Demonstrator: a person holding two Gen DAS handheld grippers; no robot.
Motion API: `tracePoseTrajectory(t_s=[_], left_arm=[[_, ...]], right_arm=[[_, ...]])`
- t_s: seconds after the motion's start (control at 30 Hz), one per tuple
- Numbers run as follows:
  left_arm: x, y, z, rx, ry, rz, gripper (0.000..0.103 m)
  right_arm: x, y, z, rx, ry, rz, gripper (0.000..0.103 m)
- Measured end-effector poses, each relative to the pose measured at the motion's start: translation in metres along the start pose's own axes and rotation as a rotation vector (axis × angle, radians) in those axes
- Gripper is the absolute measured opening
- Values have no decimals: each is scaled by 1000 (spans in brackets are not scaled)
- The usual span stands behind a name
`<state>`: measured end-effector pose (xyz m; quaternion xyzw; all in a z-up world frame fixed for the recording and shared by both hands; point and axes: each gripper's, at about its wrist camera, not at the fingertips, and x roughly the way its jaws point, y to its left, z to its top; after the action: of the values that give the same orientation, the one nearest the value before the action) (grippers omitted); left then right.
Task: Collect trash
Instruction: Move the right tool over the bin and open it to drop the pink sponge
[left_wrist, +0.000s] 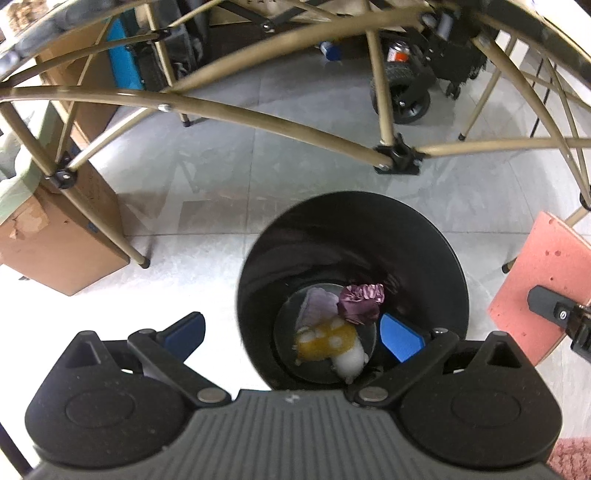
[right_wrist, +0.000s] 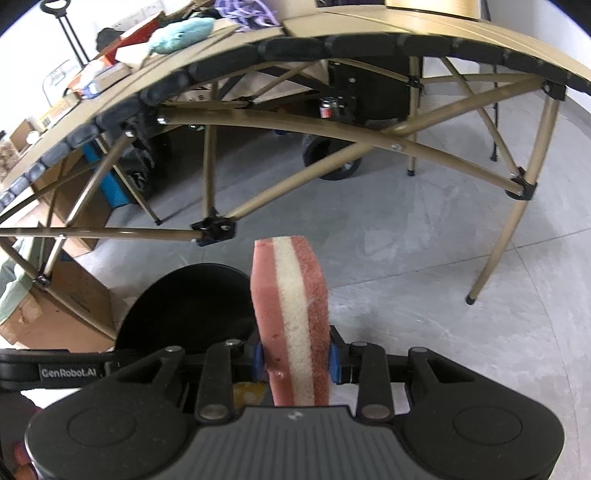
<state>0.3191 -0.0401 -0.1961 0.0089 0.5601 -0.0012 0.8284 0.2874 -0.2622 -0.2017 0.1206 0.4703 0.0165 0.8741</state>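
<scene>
A black round trash bin (left_wrist: 258, 266) stands on the floor right under my left gripper (left_wrist: 293, 332), which is open and empty above its near rim. Inside lie a yellow mushroom toy (left_wrist: 328, 341), a crumpled purple wrapper (left_wrist: 360, 302) and a pale scrap (left_wrist: 317, 302). My right gripper (right_wrist: 295, 360) is shut on a pink and white sponge (right_wrist: 291, 310), held upright just right of the bin (right_wrist: 184, 306). The sponge also shows at the right edge of the left wrist view (left_wrist: 535, 288).
A folding table with tan metal legs (left_wrist: 258, 118) arches over the floor behind the bin. A cardboard box (left_wrist: 62, 243) stands at the left. A black wheeled cart (left_wrist: 410, 92) is at the back. The tabletop (right_wrist: 332, 26) carries boxes and a teal plush.
</scene>
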Motion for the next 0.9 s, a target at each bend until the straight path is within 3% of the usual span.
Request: tracePoseTrajectory(t_s=[0.37, 0.9], left_arm=[[-20, 46, -3, -35, -47, 41, 103], [-18, 88, -10, -121, -23, 92, 103]], right_arm=[[17, 47, 1, -114, 36, 74, 31], [86, 107, -4, -221, 206, 87, 31]])
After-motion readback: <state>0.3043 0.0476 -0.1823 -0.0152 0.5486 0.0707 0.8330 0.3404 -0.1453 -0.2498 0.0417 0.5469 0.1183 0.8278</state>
